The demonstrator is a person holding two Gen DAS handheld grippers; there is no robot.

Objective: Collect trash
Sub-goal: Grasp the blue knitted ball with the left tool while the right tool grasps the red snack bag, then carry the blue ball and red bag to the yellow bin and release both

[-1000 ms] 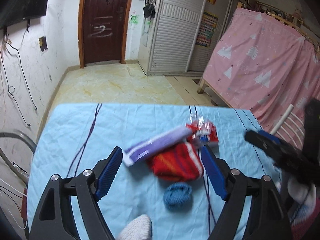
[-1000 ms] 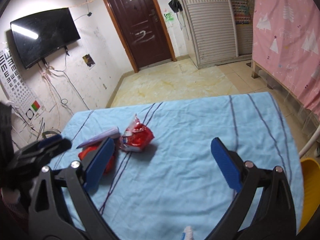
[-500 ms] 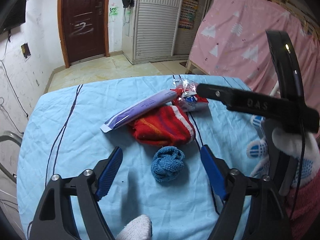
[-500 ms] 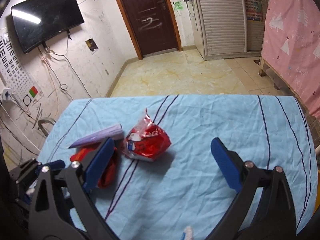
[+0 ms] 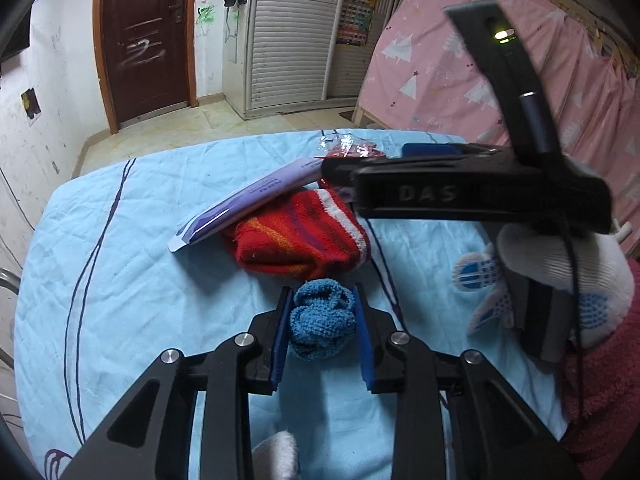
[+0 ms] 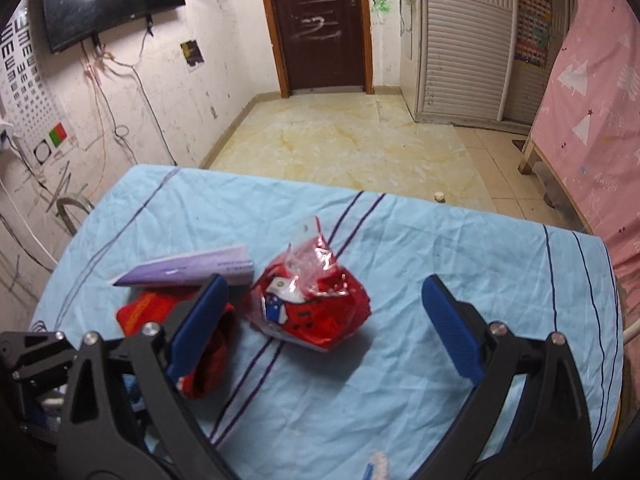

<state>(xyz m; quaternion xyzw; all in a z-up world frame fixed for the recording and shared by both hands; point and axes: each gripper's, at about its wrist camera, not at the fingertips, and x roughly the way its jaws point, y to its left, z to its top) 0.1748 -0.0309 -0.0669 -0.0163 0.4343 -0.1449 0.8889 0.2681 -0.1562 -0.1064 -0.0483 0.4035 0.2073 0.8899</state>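
1. Since the earlier frames, the left gripper (image 5: 322, 326) has come down over the blue knitted ball (image 5: 323, 322) and its jaws have just been closing; the ball now sits between the two blue pads, which press its sides.
2. From the left wrist view, a red striped knit piece (image 5: 298, 236) lies at 12 o'clock of the ball, just beyond the fingertips, on the light blue cloth (image 5: 120, 280).
3. A purple tube (image 5: 248, 200) rests across the far edge of the knit piece, running from 10 o'clock toward 1 o'clock.
4. The right gripper (image 6: 324, 312) has swung in over the red crumpled wrapper (image 6: 314, 304); its jaws stand wide, with the wrapper between them but nearer the left pad, and neither pad presses on it.
5. In the right wrist view the purple tube (image 6: 192, 270) lies at 10 o'clock of the wrapper and the red knit piece (image 6: 160, 312) at 9 o'clock, partly behind the left finger.
6. A white dotted glove (image 5: 560, 280) holds the right gripper's handle, at 3 o'clock in the left wrist view.
7. No bin or other container can be made out in either view.
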